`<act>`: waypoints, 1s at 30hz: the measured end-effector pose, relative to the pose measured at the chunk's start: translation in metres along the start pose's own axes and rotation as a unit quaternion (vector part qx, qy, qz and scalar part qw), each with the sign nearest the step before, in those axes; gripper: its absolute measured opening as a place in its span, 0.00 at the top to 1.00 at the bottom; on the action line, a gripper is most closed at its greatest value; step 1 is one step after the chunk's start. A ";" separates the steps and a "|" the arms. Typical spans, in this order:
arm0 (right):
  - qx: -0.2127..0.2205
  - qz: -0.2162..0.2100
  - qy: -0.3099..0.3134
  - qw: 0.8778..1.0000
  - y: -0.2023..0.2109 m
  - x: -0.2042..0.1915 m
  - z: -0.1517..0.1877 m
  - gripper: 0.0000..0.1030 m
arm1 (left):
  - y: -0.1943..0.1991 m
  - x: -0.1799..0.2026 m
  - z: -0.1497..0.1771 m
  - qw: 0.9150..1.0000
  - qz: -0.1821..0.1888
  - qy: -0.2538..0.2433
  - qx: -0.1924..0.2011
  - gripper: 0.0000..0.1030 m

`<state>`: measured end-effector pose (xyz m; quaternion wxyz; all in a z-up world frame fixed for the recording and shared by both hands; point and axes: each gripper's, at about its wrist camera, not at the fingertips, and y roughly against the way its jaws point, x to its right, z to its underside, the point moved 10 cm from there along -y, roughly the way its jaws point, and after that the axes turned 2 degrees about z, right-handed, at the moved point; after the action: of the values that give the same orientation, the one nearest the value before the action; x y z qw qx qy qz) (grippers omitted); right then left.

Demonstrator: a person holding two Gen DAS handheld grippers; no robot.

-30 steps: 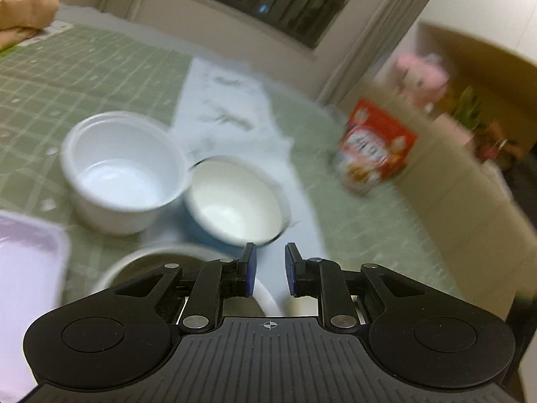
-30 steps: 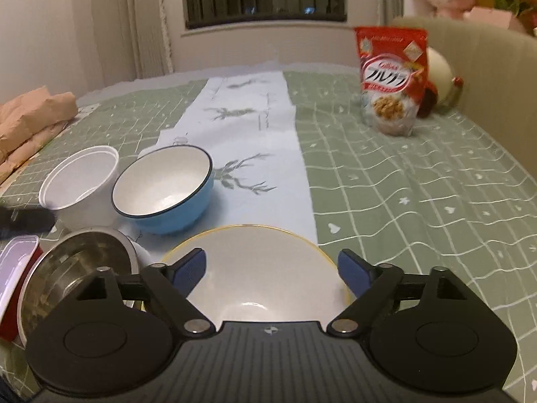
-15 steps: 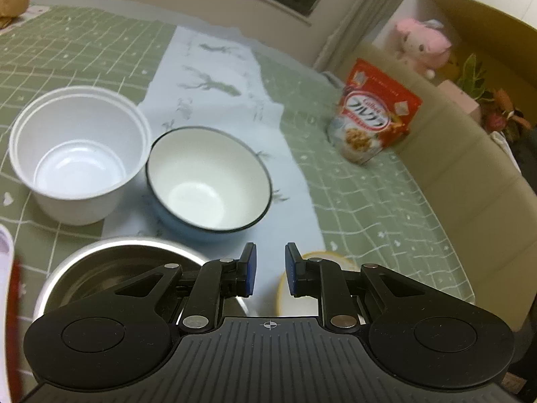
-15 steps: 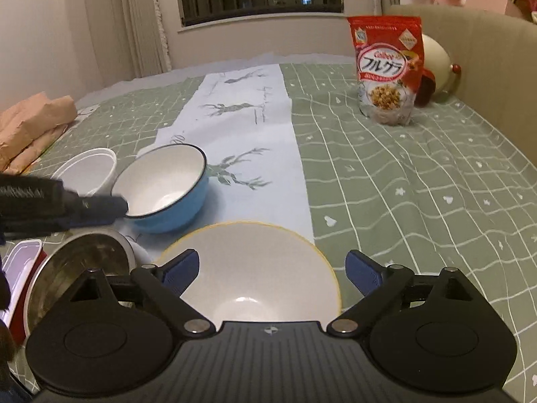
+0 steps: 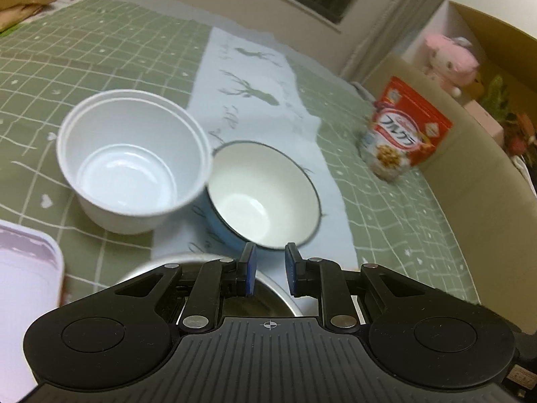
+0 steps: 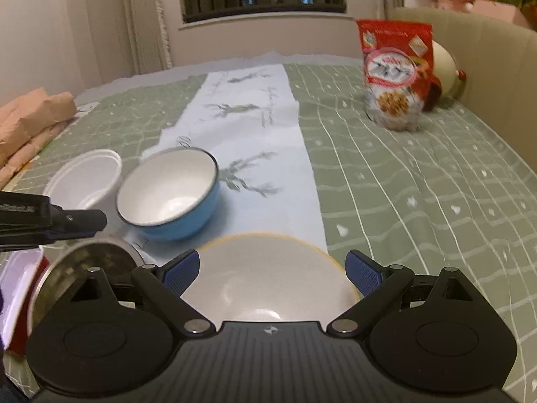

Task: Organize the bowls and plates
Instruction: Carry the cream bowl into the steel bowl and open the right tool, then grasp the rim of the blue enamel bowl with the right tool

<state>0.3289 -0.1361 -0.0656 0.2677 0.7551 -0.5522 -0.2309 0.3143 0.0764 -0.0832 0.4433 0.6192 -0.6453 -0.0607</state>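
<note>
A white plastic bowl (image 5: 134, 164) and a blue enamel bowl (image 5: 265, 198) with a white inside stand side by side, rims almost touching. Just below them is a steel bowl (image 5: 268, 299), and my left gripper (image 5: 270, 262) hangs over it with a narrow gap and nothing between its pads. In the right wrist view my left gripper (image 6: 100, 220) reaches in from the left above the steel bowl (image 6: 87, 262). My right gripper (image 6: 272, 268) stands wide open over a cream bowl with a yellow rim (image 6: 268, 288), without touching it.
A red cereal bag (image 6: 394, 74) stands at the far right by a beige backrest (image 6: 486, 67). A pale lidded container (image 5: 23, 285) lies at the left. Folded beige cloth (image 6: 30, 117) sits far left. A white deer-print runner (image 6: 255, 127) crosses the green checked tablecloth (image 6: 419, 184).
My left gripper came into the right wrist view from the left and now hangs over the steel bowl. The right gripper lifted slightly. Neither gripper's jaws changed.
</note>
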 end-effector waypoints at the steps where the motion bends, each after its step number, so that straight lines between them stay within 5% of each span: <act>1: 0.001 -0.001 0.005 1.000 -0.001 -0.003 -0.007 0.08 | 0.001 -0.004 -0.004 1.000 -0.001 0.006 0.001 0.79; 9: -0.041 -0.081 -0.016 0.996 -0.036 -0.049 -0.057 0.11 | -0.013 -0.037 -0.025 0.998 -0.042 0.036 -0.021 0.79; 14: -0.077 -0.066 -0.019 0.995 -0.075 -0.057 -0.061 0.36 | -0.037 -0.041 -0.030 0.998 -0.043 0.036 -0.040 0.79; 22: -0.133 -0.052 -0.039 0.989 -0.134 -0.046 -0.050 0.47 | -0.072 -0.046 -0.033 0.996 -0.061 0.026 -0.064 0.79; 26: -0.182 -0.080 -0.071 0.977 -0.166 -0.052 -0.040 0.64 | -0.083 -0.044 -0.036 0.994 -0.083 0.011 -0.068 0.74; 30: -0.202 -0.116 -0.070 0.970 -0.175 -0.063 -0.036 0.68 | -0.088 -0.036 -0.039 0.993 -0.092 -0.009 -0.070 0.69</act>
<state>0.4587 -0.0277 -0.1501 0.3469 0.7259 -0.4200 -0.4200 0.3997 0.1056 -0.1326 0.4717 0.6431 -0.5838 -0.1520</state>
